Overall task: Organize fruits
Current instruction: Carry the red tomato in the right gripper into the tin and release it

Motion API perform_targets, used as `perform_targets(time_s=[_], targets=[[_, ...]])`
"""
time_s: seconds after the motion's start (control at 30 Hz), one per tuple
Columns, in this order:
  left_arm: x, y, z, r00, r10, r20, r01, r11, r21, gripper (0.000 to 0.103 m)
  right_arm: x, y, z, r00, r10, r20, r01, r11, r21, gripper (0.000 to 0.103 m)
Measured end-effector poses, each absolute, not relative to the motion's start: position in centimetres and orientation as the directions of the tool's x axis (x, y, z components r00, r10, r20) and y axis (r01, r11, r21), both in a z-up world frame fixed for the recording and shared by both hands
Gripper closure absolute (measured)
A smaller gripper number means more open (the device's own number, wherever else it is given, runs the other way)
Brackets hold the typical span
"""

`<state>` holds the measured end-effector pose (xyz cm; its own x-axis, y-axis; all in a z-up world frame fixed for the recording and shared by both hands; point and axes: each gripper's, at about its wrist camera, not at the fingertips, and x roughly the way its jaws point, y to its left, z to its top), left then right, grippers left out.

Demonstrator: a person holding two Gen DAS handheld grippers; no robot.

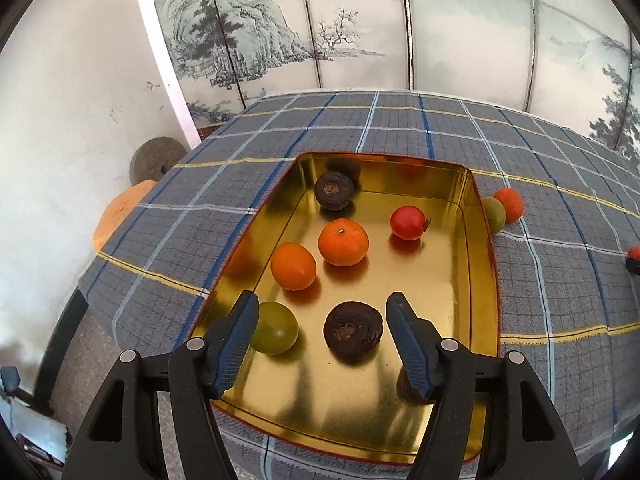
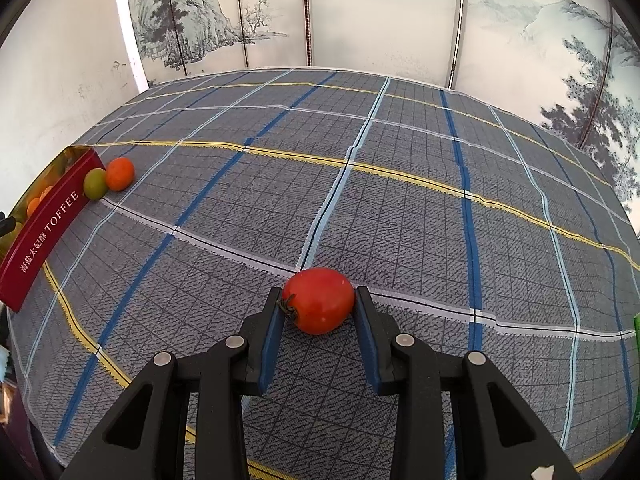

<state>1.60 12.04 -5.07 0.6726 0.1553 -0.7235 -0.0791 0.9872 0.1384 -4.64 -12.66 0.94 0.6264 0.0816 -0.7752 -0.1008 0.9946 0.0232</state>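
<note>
A gold tin tray [image 1: 448, 320] with red outer walls lies on the plaid cloth. It holds two dark brown fruits [image 1: 353, 332] [image 1: 334, 190], two orange fruits [image 1: 343, 241] [image 1: 293, 266], a red tomato [image 1: 407, 222] and a green fruit [image 1: 276, 327]. My left gripper [image 1: 320, 312] is open and empty above the tray's near end, over the near brown fruit. My right gripper [image 2: 318, 304] is shut on a red tomato [image 2: 320, 300] low over the cloth. A green fruit [image 2: 95, 183] and an orange fruit [image 2: 119, 174] lie on the cloth beside the tray [image 2: 44, 232].
The plaid tablecloth [image 2: 400, 200] covers the table. A painted folding screen [image 2: 360, 12] stands behind it. The two loose fruits also show right of the tray in the left wrist view [image 1: 502, 206]. A green object [image 2: 636, 336] shows at the right edge.
</note>
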Motion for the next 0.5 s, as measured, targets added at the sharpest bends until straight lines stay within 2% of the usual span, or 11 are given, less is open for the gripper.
perform_targets(time_s=[0.27,0.5], targets=[[0.4,12.6,-3.9,0.688,0.157,-0.708,-0.077,0.987,0.144,0.036,-5.0,-11.7,1.3,0.629,0.115,-0.769,-0.108,0.992,0.06,0.072],[-1.1,13.9,-2.6,0.704,0.13,-0.698,-0.087,0.992,0.097,0.036,-5.4,-7.1,3.9,0.648,0.227,-0.727,-0.203,0.971,0.123,0.072]])
